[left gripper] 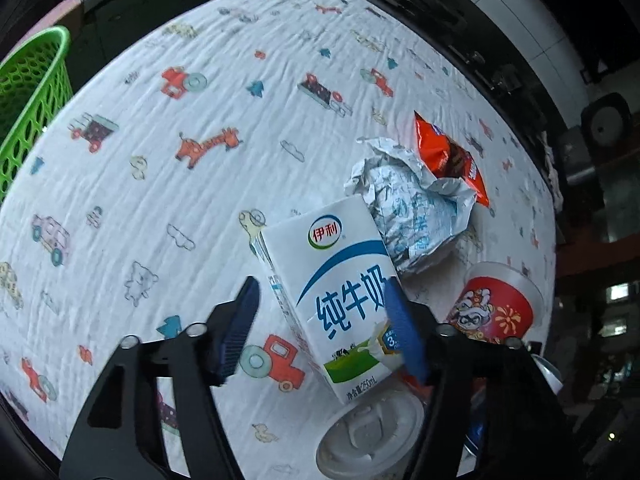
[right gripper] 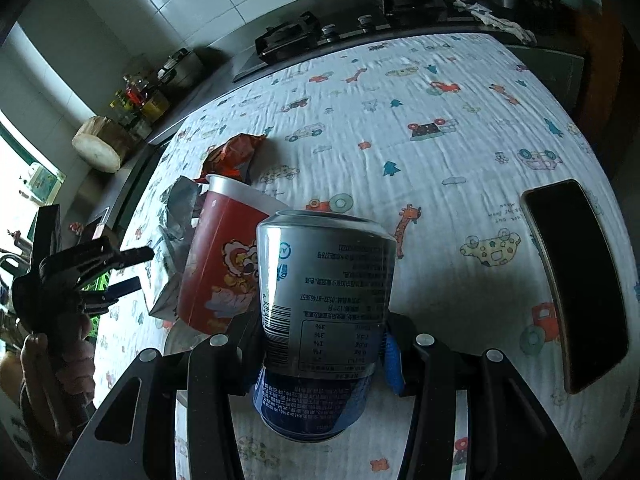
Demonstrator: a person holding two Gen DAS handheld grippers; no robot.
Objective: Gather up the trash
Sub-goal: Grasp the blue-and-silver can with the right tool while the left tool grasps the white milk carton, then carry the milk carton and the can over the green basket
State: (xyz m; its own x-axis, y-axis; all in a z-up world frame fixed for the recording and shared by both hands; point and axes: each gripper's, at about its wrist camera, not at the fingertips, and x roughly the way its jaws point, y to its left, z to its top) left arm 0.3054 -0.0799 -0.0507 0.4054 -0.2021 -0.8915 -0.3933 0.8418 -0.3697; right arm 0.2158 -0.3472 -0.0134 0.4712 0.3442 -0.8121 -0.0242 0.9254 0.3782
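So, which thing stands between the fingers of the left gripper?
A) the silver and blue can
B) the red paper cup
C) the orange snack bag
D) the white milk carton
D: in the left wrist view the milk carton stands between the blue fingers of the left gripper, which look spread.
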